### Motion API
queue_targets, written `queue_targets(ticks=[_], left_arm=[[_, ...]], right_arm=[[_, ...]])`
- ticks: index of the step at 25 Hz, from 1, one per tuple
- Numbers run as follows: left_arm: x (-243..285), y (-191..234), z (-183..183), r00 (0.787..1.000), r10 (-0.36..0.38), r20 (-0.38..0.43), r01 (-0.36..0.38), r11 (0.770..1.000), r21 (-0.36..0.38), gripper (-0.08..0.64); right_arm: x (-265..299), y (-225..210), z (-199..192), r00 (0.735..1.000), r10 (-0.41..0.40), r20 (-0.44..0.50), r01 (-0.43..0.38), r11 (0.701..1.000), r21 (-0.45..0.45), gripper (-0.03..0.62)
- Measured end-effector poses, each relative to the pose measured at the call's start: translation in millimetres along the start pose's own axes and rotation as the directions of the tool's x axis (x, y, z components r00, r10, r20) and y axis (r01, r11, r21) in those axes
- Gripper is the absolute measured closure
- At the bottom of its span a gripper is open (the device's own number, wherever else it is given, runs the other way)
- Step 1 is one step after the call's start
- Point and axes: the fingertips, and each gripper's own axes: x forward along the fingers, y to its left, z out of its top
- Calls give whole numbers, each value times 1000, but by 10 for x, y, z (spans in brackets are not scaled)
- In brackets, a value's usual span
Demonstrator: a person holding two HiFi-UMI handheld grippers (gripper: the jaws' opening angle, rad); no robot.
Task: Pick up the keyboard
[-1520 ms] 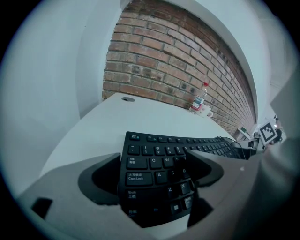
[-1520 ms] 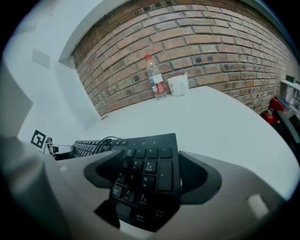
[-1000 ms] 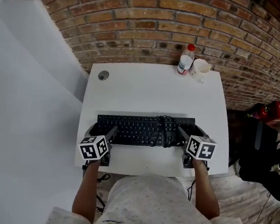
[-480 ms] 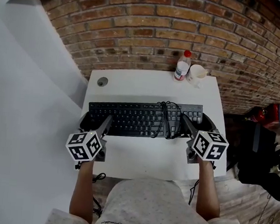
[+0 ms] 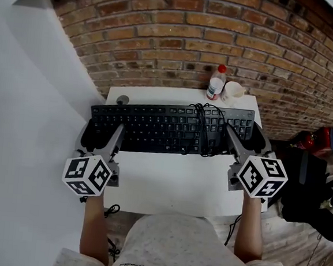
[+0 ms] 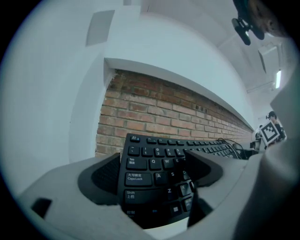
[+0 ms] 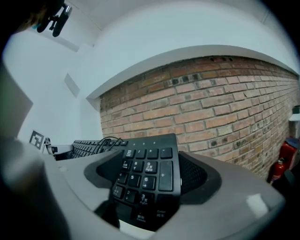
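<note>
1. Keyboard [image 5: 167, 126] lies with its long axis running left to right across the person, parallel to the brick wall [image 5: 192, 33]. One claw is at each short end.
2. The left claw [image 5: 102, 134] is closed on the left end. In the left gripper view the Caps Lock and Shift corner is seen clamped between its jaws [image 6: 154, 173].
3. The right claw [image 5: 246, 141] is closed on the right end. In the right gripper view the number pad is seen wedged between its jaws [image 7: 150, 176].
4. Only wall, and no table, is seen behind the keyboard in both gripper views, so it is judged to be held clear of the table [image 5: 168, 184] over the far half.
5. A bundled cable [image 5: 204, 130] rests on the keys right of centre, nearer the right claw. It is judged liable to slide if the keyboard is tipped.
6. The hold is shared evenly, so any coming move is judged to depend on both claws travelling together and keeping the long axis level.
7. A red-capped bottle [image 5: 216, 82] and a cup [image 5: 234, 90] stand side by side at the far right corner, just beyond the keyboard. What either one holds cannot be told.
</note>
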Motion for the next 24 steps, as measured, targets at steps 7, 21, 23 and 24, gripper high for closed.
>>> queue_targets(ticks=[7,21,23,24], left_arm=[[-69,-50,251,998,-8,58,7,1000,20,132],[-83,-67,175,999,-14,42,14,1000,7,133],[-87,-59,155,999,-14,41,14,1000,4,132],[-89,-55,144,999,-14,40,14,1000,3,132]], right_arm=[[-88,65,227,998,8,65,-7,1000,-12,216],[-145,53,191,999,-5,53,6,1000,-17,216],[-147,57,173,999,-6,51,7,1000,-18,216],[-147,59,165,999,-6,50,7,1000,-19,216]])
